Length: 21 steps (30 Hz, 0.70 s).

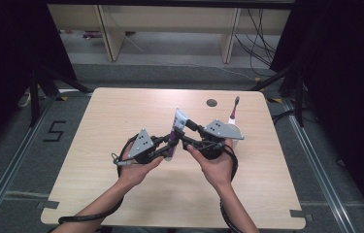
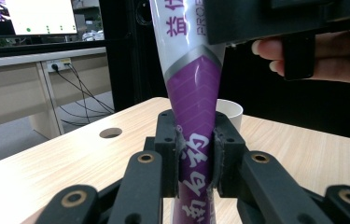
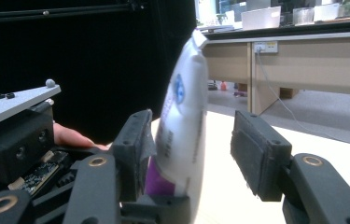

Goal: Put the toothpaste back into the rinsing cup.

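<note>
Two grippers, centre of frame, above pale wooden table. Left gripper clamped on lower purple part of soft white-and-purple toothpaste tube, held upright. Right gripper spread, straddling white upper end, one pad touching at most, other clear. Best: close squarely on tube before left lets go. White cup behind.

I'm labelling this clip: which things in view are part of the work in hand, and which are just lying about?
In hand:
- purple and white tube, held upright above the table
- left gripper, shut on the tube's lower part
- right gripper, jaws open on either side of the tube's upper part

Lying about:
- white cup
- toothbrush standing in it
- table, with its round hole
</note>
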Tool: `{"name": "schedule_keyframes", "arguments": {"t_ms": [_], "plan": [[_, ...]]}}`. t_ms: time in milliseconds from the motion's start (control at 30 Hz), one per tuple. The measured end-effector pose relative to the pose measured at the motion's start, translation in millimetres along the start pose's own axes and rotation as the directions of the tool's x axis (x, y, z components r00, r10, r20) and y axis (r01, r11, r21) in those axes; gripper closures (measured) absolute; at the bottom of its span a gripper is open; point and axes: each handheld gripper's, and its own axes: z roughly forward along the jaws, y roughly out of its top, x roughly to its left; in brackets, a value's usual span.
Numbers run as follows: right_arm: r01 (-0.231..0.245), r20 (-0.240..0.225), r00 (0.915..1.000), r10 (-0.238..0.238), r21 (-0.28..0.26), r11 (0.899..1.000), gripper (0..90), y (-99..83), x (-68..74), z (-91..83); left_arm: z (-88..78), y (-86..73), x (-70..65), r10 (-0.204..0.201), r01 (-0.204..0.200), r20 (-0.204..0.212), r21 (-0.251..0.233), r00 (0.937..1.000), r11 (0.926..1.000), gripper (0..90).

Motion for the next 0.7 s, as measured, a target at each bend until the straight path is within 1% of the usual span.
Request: {"name": "schedule_keyframes", "arguments": {"t_ms": [67,100,133,167,233,267,333,367,400,433,467,500,533,567,667,700], "plan": [[0.004,0.003,1.0000,-0.004,0.009,1.000,48.5,0.5,-0.1,0.8,1.5,0.6,-1.6,0.005,-0.005,0.007,0.000,1.0000,1.0000,75.7],[-0.014,-0.002,0.9999,0.014,0.007,1.000,49.3,0.9,1.3,2.2,2.7,1.0,-3.4,0.006,-0.006,0.013,0.000,0.9999,1.0000,75.7],[-0.014,-0.002,0.9999,0.014,0.007,1.000,49.3,0.9,1.3,2.2,2.7,1.0,-3.4,0.006,-0.006,0.013,0.000,0.9999,1.0000,75.7],[0.003,0.001,1.0000,-0.003,0.002,1.000,51.9,1.3,0.5,4.7,4.3,1.1,-5.8,0.008,-0.008,0.018,0.000,0.9998,1.0000,75.7],[0.003,0.006,1.0000,-0.003,0.004,1.000,53.3,1.6,0.9,5.1,5.2,1.2,-6.7,0.011,-0.011,0.022,0.002,0.9997,0.9999,75.7],[0.011,0.004,0.9999,-0.011,0.011,1.000,59.3,1.9,0.7,6.0,5.9,1.1,-7.6,0.011,-0.011,0.023,0.004,0.9997,0.9999,75.6],[0.005,-0.003,1.0000,-0.005,0.011,1.000,60.7,2.0,1.5,6.0,7.3,0.7,-8.7,0.008,-0.009,0.026,0.009,0.9996,0.9999,75.6],[0.016,0.013,0.9998,-0.017,0.020,1.000,63.9,1.9,0.2,5.9,8.4,0.2,-9.2,0.012,-0.012,0.027,0.010,0.9996,0.9999,75.4],[0.003,0.010,0.9999,-0.003,0.032,0.999,64.6,2.4,0.0,4.6,8.7,0.3,-9.8,0.015,-0.015,0.026,0.012,0.9996,0.9998,75.2],[0.003,0.010,0.9999,-0.003,0.032,0.999,64.6,2.4,0.0,4.6,8.7,0.3,-9.8,0.015,-0.015,0.026,0.012,0.9996,0.9998,74.9],[0.010,0.012,0.9999,-0.010,0.028,1.000,66.0,2.2,-1.1,4.8,8.9,0.5,-10.3,0.018,-0.018,0.027,0.013,0.9995,0.9997,74.9],[0.013,0.022,0.9997,-0.013,0.030,0.999,69.7,1.9,-0.1,2.9,9.4,1.2,-10.8,0.021,-0.022,0.030,0.021,0.9993,0.9995,73.8],[0.013,0.022,0.9997,-0.013,0.030,0.999,69.7,1.9,-0.1,2.9,9.4,1.2,-10.8,0.021,-0.022,0.030,0.021,0.9993,0.9995,73.2],[0.032,0.023,0.9992,-0.032,0.034,0.999,73.1,1.9,1.3,1.8,11.3,1.7,-11.4,0.019,-0.021,0.043,0.033,0.9989,0.9993,72.2],[0.040,0.032,0.9987,-0.041,0.039,0.998,75.8,1.8,3.7,0.2,13.0,2.6,-11.5,0.018,-0.021,0.055,0.045,0.9983,0.9988,68.7],[0.050,0.032,0.9981,-0.052,0.046,0.998,76.4,2.0,3.7,-0.3,13.4,3.9,-11.5,0.020,-0.024,0.062,0.063,0.9979,0.9978,68.7]]}}
